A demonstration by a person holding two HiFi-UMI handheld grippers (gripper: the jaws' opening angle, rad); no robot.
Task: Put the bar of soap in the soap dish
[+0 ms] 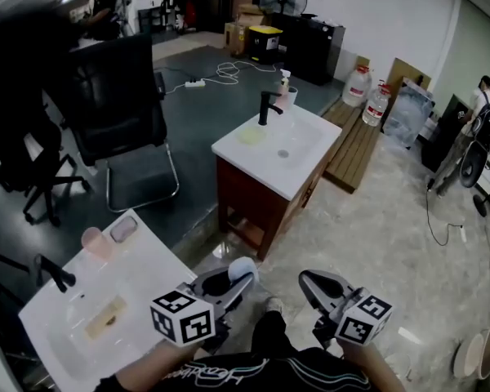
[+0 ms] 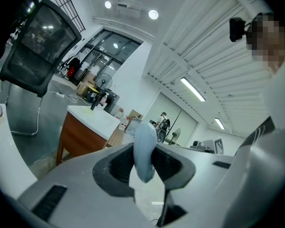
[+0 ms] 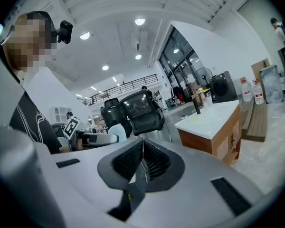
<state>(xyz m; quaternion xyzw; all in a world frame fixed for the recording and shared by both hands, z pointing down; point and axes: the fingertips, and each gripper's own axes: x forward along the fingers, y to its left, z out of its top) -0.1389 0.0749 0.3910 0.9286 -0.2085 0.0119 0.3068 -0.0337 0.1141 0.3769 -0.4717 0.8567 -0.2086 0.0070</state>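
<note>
A pale blue bar of soap [image 1: 243, 266] sticks up between the tips of my left gripper [image 1: 238, 280], which is shut on it, just off the right edge of the near white washbasin counter [image 1: 151, 266]. In the left gripper view the soap [image 2: 145, 144] stands on edge, pinched between the pads of the left gripper [image 2: 144, 167]. A small greyish dish [image 1: 124, 229] sits by a pink cup [image 1: 94, 240] at the counter's far corner. My right gripper [image 1: 306, 279] hangs beside the left one, shut and empty; its own view shows the right gripper [image 3: 141, 164] with pads together.
A second white basin on a wooden cabinet [image 1: 276, 160] with a black tap [image 1: 266, 107] stands ahead. A black office chair [image 1: 118, 113] is at the left. The near counter has a black tap [image 1: 54, 273] and a tan object [image 1: 106, 317] in its basin. Water jugs [image 1: 358, 86] stand behind.
</note>
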